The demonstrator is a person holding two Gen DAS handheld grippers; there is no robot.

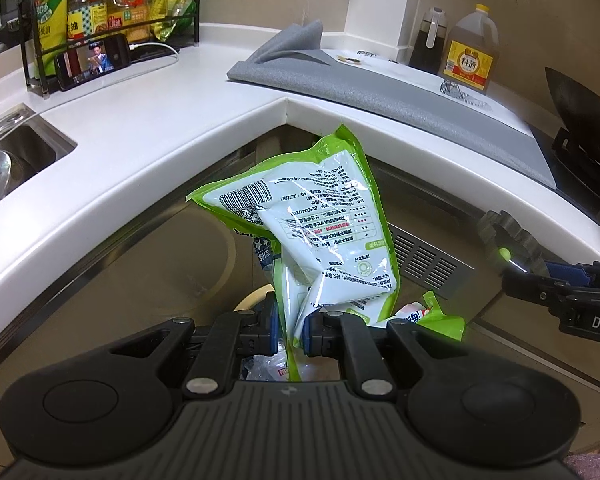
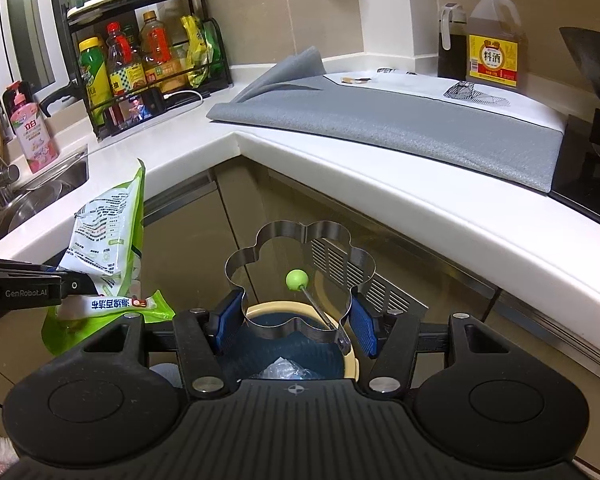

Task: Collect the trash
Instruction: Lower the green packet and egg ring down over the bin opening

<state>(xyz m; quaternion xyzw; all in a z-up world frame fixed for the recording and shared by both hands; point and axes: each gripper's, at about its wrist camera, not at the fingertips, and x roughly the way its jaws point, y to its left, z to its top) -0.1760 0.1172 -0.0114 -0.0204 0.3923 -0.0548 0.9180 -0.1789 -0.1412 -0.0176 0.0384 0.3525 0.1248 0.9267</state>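
My left gripper is shut on a crumpled green and white plastic bag, held upright in front of the counter corner and above the trash bin. The bag also shows at the left of the right wrist view. My right gripper is shut on a flower-shaped steel ring mould with a green knob, held over the bin, which has a cream rim and a dark liner with clear plastic trash inside. The mould shows at the right of the left wrist view.
An L-shaped white counter wraps around. On it lie a grey mat, a bottle rack with a phone, and a cooking wine jug. A sink is at the left, a wok on the stove at the right.
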